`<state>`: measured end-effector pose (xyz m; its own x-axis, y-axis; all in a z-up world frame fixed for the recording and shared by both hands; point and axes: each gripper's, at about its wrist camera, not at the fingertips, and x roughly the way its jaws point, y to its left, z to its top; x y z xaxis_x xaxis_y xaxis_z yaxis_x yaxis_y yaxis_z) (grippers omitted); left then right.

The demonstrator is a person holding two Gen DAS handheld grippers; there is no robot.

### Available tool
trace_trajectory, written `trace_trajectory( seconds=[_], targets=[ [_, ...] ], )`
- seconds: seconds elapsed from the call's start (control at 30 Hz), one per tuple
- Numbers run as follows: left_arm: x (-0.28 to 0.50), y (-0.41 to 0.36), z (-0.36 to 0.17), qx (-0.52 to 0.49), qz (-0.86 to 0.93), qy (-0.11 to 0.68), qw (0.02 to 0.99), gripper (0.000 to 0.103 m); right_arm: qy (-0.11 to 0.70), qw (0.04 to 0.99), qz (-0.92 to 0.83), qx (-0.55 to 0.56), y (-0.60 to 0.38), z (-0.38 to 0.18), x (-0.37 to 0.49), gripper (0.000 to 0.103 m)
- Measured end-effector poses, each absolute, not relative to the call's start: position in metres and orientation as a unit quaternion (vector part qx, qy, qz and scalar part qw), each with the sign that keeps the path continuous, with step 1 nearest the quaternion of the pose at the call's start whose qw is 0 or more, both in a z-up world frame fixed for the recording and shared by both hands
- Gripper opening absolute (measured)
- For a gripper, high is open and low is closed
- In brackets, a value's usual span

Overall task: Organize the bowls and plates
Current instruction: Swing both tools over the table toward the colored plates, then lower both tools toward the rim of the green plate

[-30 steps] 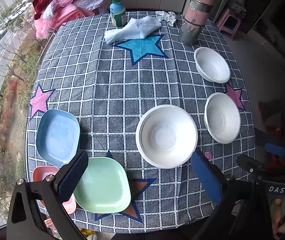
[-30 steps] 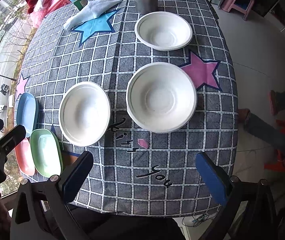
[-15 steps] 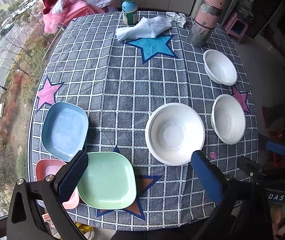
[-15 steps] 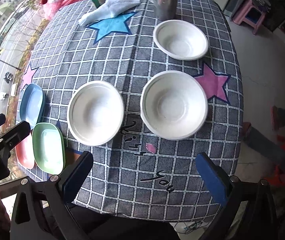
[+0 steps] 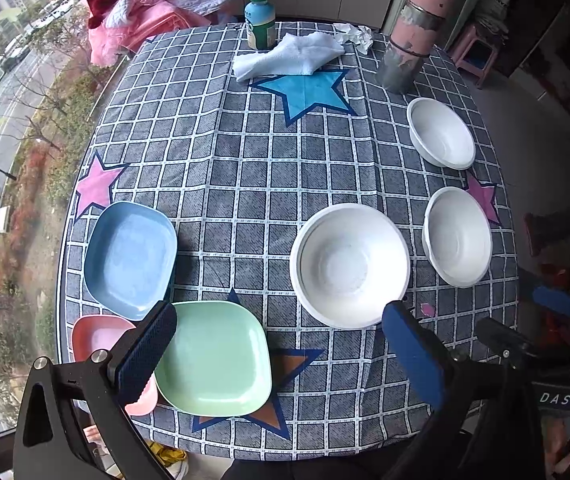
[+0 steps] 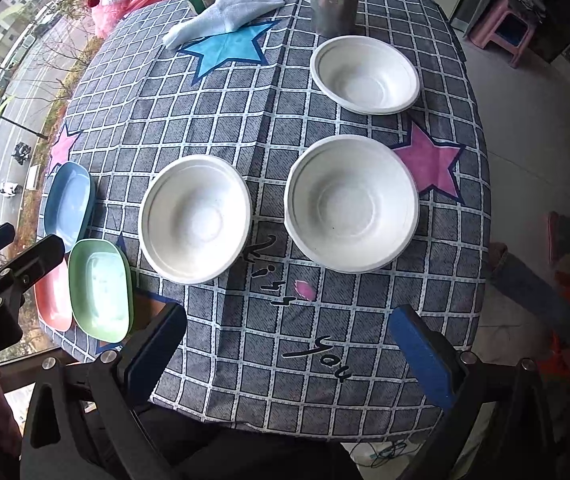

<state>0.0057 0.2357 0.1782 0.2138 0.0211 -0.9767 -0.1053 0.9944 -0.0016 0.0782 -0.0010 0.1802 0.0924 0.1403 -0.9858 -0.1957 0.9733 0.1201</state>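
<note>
Three white bowls stand apart on the checked tablecloth: a near one [image 5: 349, 266] [image 6: 196, 219], a middle one [image 5: 457, 237] [image 6: 351, 203] and a far one [image 5: 441, 133] [image 6: 365, 74]. At the table's left edge lie a blue plate [image 5: 131, 258] [image 6: 68, 204], a green plate [image 5: 215, 358] [image 6: 100, 290] and a pink plate [image 5: 99, 336] [image 6: 52, 300], partly hidden by my left finger. My left gripper [image 5: 279, 350] hovers open above the green plate and the near bowl. My right gripper [image 6: 287, 348] hangs open over the table's near edge, holding nothing.
At the far end stand a tall pink-and-metal flask [image 5: 413, 36], a small bottle with a green cap [image 5: 260, 20] and a white cloth [image 5: 287, 58]. A pile of pink and red clothes [image 5: 145, 12] lies beyond the table. A pink stool [image 6: 505, 26] stands on the floor.
Both grippers have drawn back and risen a little, so the table appears farther and shifted right in each view. The plates and bowls have not moved.
</note>
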Motion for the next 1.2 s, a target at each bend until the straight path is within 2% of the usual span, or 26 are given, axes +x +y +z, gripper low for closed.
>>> trace_trajectory(
  seconds=[0.97, 1.2],
  targets=[
    [-0.015, 0.251, 0.165, -0.051, 0.058, 0.643, 0.762, 0.103, 0.679, 0.722, 0.125, -0.034, 0.01, 0.171, 0.067, 0.103],
    [-0.052, 0.294, 0.133, -0.12, 0.1, 0.665, 0.731, 0.103, 0.681, 0.702, 0.196, -0.073, 0.05, 0.161, 0.05, 0.103]
  ],
)
